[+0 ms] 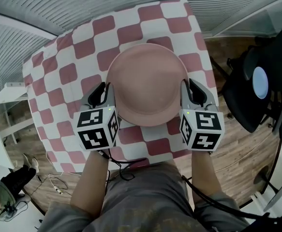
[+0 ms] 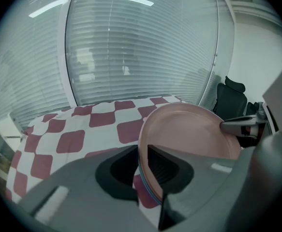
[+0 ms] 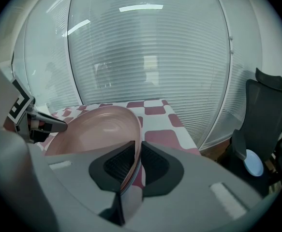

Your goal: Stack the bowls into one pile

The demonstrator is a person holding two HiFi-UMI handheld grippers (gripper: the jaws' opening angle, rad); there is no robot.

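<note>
A pile of nested bowls, pink one on top (image 1: 146,83), sits over the near half of the red-and-white checked table (image 1: 58,76). Thin rims of other colours show under the pink bowl (image 2: 194,134) in the left gripper view. My left gripper (image 1: 103,92) is shut on the pile's left rim, its jaws (image 2: 141,166) pinching the edge. On the opposite side my right gripper (image 1: 189,92) is shut on the right rim, which passes between its pads (image 3: 137,161) beside the pink bowl (image 3: 97,129). Whether the pile rests on the cloth or hangs above it, I cannot tell.
A black office chair (image 1: 257,91) stands on the wooden floor right of the table. A white shelf (image 1: 10,93) is at the left, with shoes and cables (image 1: 15,178) on the floor below it. Glass walls with blinds (image 2: 131,47) close off the far side.
</note>
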